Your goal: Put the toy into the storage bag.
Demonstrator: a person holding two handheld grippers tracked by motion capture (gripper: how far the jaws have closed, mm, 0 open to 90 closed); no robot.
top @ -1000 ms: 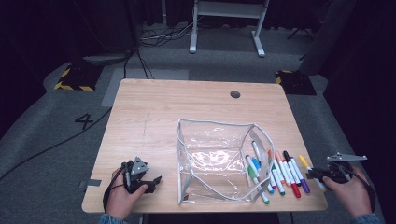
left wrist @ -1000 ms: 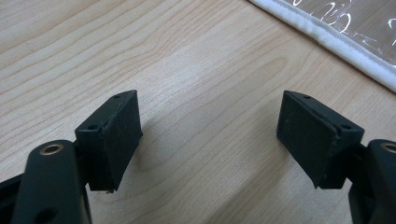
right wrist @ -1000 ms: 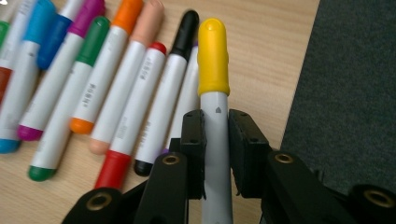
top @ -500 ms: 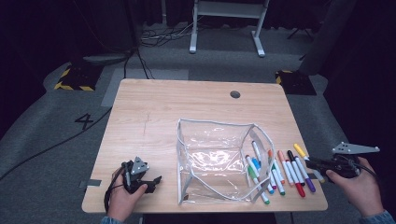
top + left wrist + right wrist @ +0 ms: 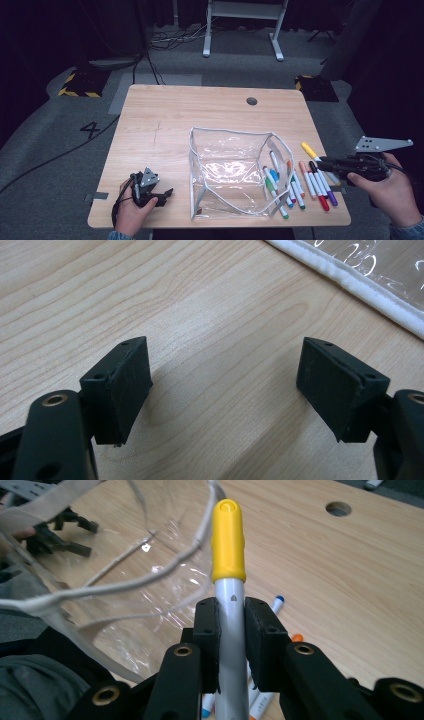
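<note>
My right gripper (image 5: 326, 162) hangs above the table's right side, shut on a grey marker with a yellow cap (image 5: 309, 149). In the right gripper view the yellow-capped marker (image 5: 229, 540) stands up between the pads of my right gripper (image 5: 231, 622), pointing toward the clear plastic pouch (image 5: 125, 580). The pouch (image 5: 235, 170) stands open in the middle front of the table. Several coloured markers (image 5: 300, 185) lie in a row to its right. My left gripper (image 5: 152, 194) rests at the front left, open and holding nothing; the left gripper view has my left gripper (image 5: 222, 380) over bare wood.
The wooden table (image 5: 200, 110) has a round cable hole (image 5: 251, 101) at the back right. The pouch's white seam (image 5: 360, 285) runs just beyond the left jaws. Dark floor with cables and a stand's feet lies behind the table.
My right gripper has risen from the marker row and shifted slightly left, carrying the yellow-capped marker with it. The left gripper has stayed put.
</note>
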